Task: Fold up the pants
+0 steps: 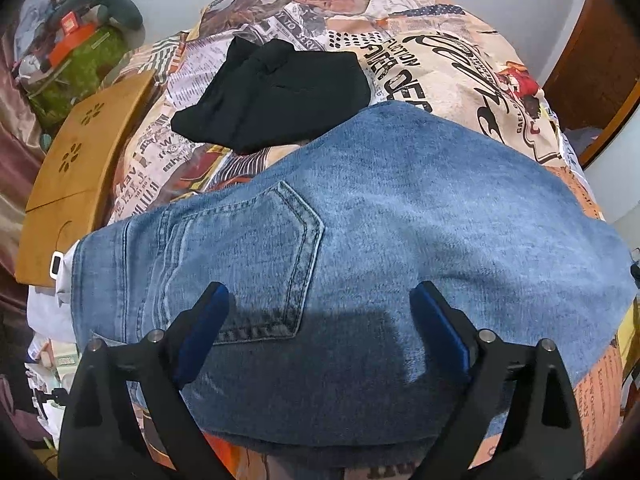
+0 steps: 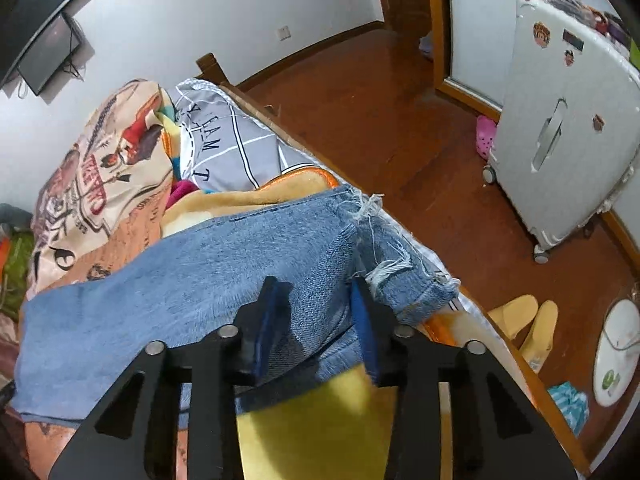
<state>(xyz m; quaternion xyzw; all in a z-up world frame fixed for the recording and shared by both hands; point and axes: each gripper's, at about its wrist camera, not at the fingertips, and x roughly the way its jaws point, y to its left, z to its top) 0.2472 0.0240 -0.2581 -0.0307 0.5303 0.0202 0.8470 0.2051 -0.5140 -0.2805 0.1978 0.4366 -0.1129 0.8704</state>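
Two grippers are working the jeans (image 1: pixel 360 208) on the bed (image 1: pixel 460 64): the left gripper (image 1: pixel 320 300) is hovering spread wide. The right gripper (image 2: pixel 320 300) is pinching denim near the frayed hem (image 2: pixel 384 240) at the bed's edge; it's wanting a full bite.

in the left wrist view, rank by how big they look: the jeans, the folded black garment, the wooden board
1. jeans, filling most of the view, though nearest the camera
2. wooden board and folded black garment: they look about alike, so I won't rank them against each other
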